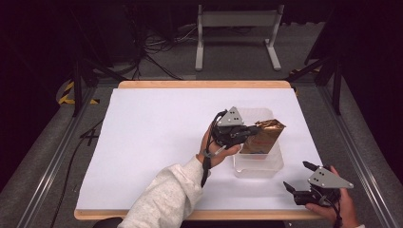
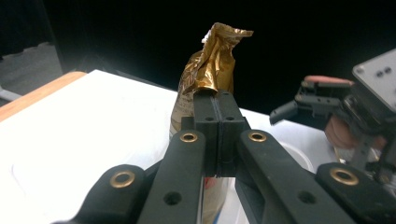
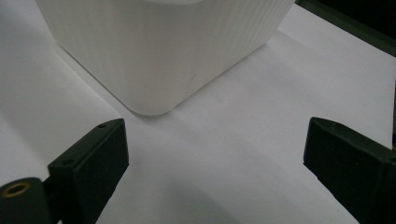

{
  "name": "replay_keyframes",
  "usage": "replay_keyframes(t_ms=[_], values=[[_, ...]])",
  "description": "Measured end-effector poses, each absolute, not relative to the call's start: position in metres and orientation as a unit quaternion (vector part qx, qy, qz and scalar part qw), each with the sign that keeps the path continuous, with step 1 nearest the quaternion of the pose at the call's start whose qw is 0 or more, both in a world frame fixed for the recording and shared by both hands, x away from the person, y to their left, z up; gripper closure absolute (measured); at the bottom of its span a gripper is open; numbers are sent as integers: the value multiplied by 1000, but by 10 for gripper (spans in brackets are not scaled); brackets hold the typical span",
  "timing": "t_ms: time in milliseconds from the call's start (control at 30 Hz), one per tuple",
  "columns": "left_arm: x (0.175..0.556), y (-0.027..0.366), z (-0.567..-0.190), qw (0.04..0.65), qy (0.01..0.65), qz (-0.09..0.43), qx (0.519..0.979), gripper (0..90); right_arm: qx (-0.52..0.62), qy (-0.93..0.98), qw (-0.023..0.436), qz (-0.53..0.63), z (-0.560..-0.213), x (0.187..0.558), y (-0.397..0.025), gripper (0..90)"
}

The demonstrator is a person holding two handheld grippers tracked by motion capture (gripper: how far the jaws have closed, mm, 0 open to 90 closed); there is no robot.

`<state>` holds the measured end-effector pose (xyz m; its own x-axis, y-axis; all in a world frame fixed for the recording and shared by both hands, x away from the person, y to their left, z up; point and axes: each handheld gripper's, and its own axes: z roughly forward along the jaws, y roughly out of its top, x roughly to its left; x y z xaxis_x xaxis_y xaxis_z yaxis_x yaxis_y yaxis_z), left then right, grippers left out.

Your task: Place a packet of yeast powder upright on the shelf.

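Pinching the crumpled top of a gold foil pouch (image 1: 264,135), the left gripper (image 1: 243,133) holds the pouch upright over the translucent plastic tub (image 1: 259,167) that sits on the right half of the white-covered counter (image 1: 157,137). In the left gripper view its jaws are clenched together on the folded foil just below the twisted tip, a grip that lets the pouch (image 2: 205,79) hang straight and keeps its bottom end pointing down into the tub. Whether the base already rests on the tub floor is hidden; from above the lower part seems to be inside the walls. The right gripper (image 1: 299,179) waits at the near right corner of the counter, well apart from the pouch, its jaws spread wide with nothing between them. It faces the tub's ribbed near corner (image 3: 159,51), probably so that it could steady the tub if it slides.
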<state>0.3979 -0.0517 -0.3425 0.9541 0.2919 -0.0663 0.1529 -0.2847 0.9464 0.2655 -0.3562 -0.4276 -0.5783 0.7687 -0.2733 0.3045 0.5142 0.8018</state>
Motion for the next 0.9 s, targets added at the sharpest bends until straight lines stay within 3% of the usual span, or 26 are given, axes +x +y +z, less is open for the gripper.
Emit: replay_keyframes(t_ms=[900], values=[[403,-30,-364,560,150,65,812,894,331,811,317,364,-428,266,-355,74]])
